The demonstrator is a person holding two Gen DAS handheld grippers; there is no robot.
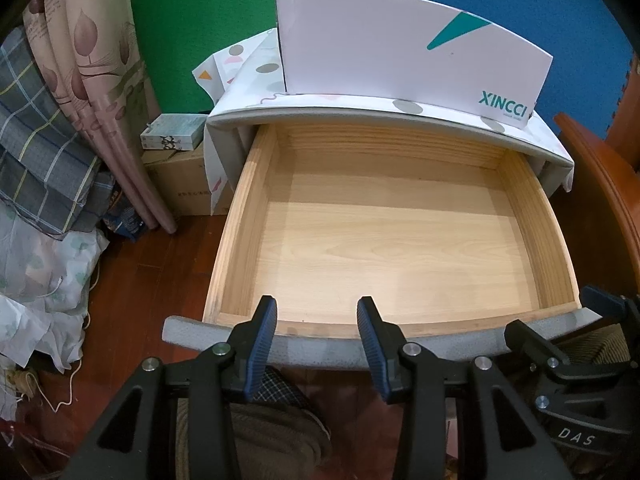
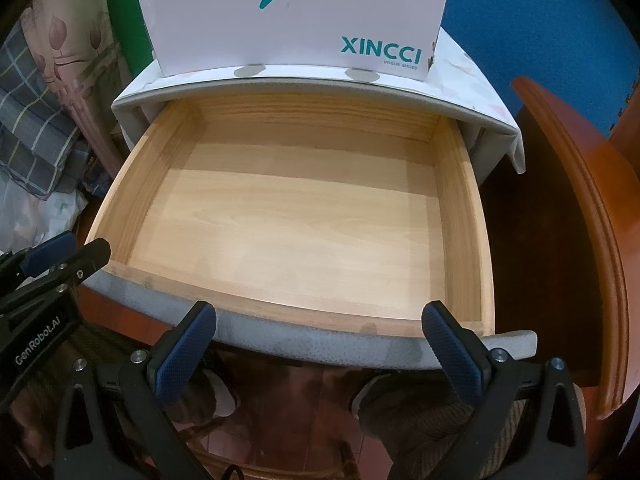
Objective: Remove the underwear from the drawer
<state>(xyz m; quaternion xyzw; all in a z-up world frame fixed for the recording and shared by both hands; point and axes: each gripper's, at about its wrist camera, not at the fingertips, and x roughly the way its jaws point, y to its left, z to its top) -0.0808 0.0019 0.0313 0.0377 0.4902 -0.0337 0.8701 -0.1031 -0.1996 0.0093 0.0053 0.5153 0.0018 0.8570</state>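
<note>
While pulled open, one drawer [image 1: 400, 240], two grippers [image 1: 316, 312]

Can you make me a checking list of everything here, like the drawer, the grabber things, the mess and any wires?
Surface: nightstand top covered by a patterned cloth, with a white XINCCI shoe box standing on it.
Job's things: wooden drawer pulled open; its inside is bare, no underwear seen.
Clutter: folded plaid fabric, rolled floral fabric, cardboard box with a small box on top, crumpled white fabric.
Grippers: left gripper open, holding nothing; right gripper open wider, holding nothing; both above the drawer's grey front edge.
Cables: thin white cord on the floor at left.
Surroundings: green and blue foam wall mats, reddish wooden floor, brown wooden furniture at right.
</note>
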